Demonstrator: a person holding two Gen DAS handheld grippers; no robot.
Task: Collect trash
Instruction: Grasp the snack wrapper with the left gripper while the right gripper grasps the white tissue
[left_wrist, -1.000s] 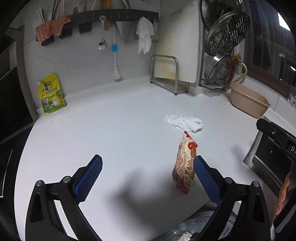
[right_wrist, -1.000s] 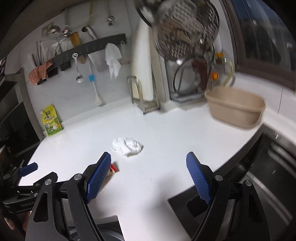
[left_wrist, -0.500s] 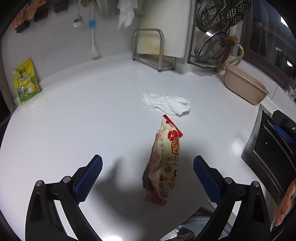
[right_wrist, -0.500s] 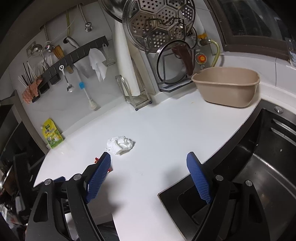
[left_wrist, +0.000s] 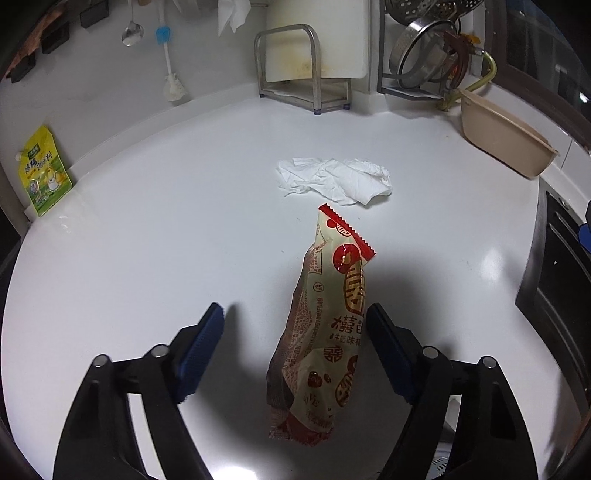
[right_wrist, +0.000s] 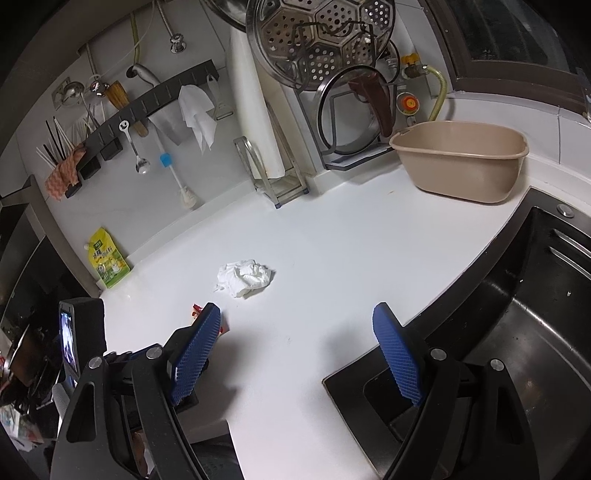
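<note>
Currently left hand-held gripper (left_wrist: 295, 325) is spread wide over the bench (left_wrist: 147, 240), nothing held. The snack wrapper (left_wrist: 325, 332) lies flat on the bench between its blue pads (left_wrist: 201, 341), closer to the right pad, apparently touching neither. Its red serrated end points away from the gripper, its crumpled end toward the bench's near edge.

Just past the wrapper's red end sits the crumpled tissue (left_wrist: 336, 179), close to the wrapper but apart from it. Further past the tissue: cutting board rack (left_wrist: 288, 62) against the wall. Left of the wrapper, well apart, a yellow-green pouch (left_wrist: 42, 173) leans on the wall. Right of the tissue, well apart, a beige basin (left_wrist: 506, 144).

Right hand-held gripper (right_wrist: 297, 349) is also wide, empty, hovering over the bench edge beside the sink (right_wrist: 517, 332). Its left pad hides most of the wrapper; only a red corner shows. The tissue lies beyond that corner, with the basin far right of it.
</note>
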